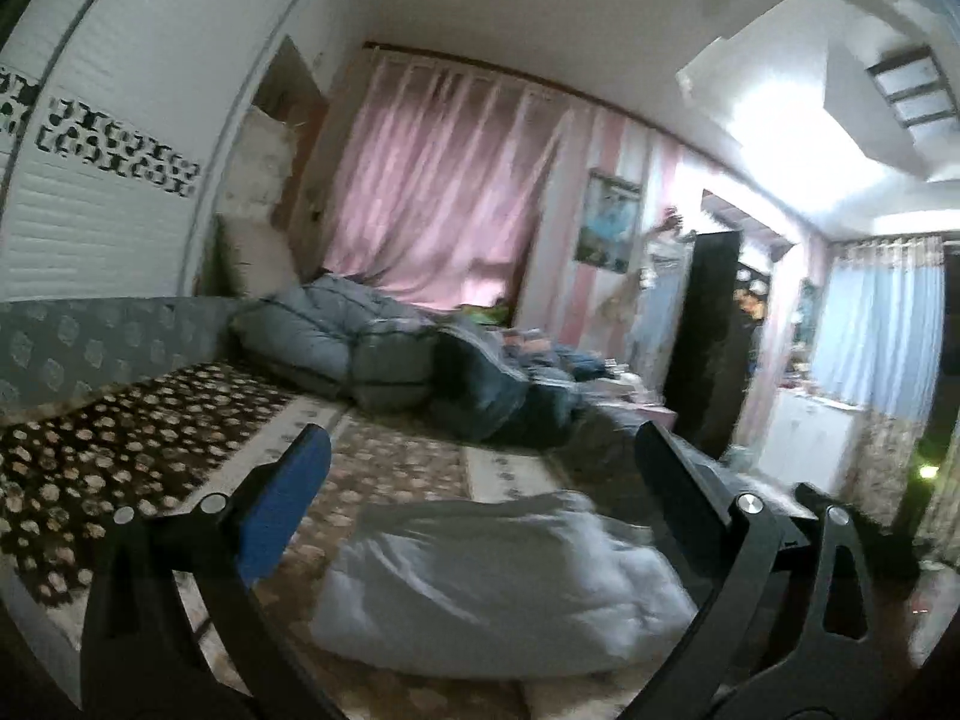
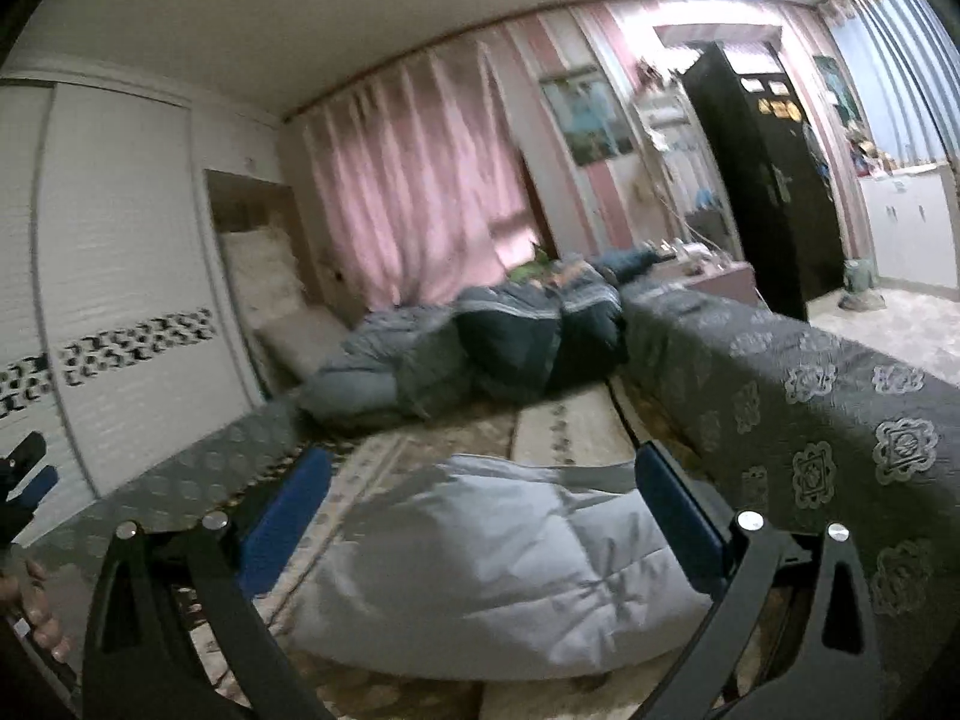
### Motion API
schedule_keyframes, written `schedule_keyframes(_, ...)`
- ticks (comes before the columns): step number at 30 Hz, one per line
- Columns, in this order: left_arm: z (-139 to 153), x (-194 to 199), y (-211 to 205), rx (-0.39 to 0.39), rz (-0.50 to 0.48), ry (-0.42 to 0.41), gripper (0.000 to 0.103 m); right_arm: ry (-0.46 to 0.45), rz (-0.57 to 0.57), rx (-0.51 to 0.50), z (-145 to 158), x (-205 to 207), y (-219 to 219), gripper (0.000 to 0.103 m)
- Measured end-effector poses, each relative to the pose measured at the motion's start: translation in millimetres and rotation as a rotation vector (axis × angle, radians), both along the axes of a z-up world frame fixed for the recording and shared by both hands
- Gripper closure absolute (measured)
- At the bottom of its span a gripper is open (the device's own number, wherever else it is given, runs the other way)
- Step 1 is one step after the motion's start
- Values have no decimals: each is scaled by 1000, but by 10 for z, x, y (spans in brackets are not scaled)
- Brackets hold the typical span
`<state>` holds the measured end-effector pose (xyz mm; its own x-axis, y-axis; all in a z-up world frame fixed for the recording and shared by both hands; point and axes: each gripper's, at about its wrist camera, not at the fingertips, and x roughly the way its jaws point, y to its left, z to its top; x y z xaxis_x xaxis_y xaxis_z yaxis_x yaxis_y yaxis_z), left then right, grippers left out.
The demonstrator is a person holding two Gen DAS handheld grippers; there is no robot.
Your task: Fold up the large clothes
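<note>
A pale grey-white padded garment [image 1: 498,576] lies folded into a thick bundle on the patterned bed cover, low in both views [image 2: 480,570]. My left gripper [image 1: 480,468] hangs above and in front of it, open wide, nothing between its blue pads. My right gripper [image 2: 480,492] is likewise open wide and empty above the bundle. Further back on the bed lies a heap of grey and dark blue padded clothes [image 1: 420,360], also in the right wrist view [image 2: 480,348]. The left gripper's tip and a hand [image 2: 36,606] show at the left edge of the right wrist view.
A grey patterned sofa back [image 2: 810,420] runs along the right side, another grey panel [image 1: 108,336] on the left. White wardrobe doors [image 1: 90,180] stand left, pink curtains [image 1: 432,192] behind. A dark open door [image 2: 762,180] and white cabinets [image 2: 912,228] are at far right.
</note>
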<state>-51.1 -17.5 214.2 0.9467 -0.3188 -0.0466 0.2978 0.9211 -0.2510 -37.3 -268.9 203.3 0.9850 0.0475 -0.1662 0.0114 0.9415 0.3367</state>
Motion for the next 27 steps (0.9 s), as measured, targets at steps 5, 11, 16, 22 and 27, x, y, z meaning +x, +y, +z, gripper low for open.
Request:
schedule_keyframes(5,303,-501,-78,-85,-125,-32,3,-69,10,-42,276,-423,198,2)
schedule_keyframes(11,103,-340,-248,-53,-162,12,3,-39,10,-83,215,-384,340,2)
schedule_keyframes(16,-850,200,-459,209,-5,155,3,87,-8,-150,-286,-177,547,2)
schedule_keyframes(22,-1826,780,-502,273,134,291,3,248,-42,-233,-1054,311,689,2)
schedule_keyframes(27,-1932,1403,-852,305,115,280,3,317,-46,-281,-1419,1005,620,2)
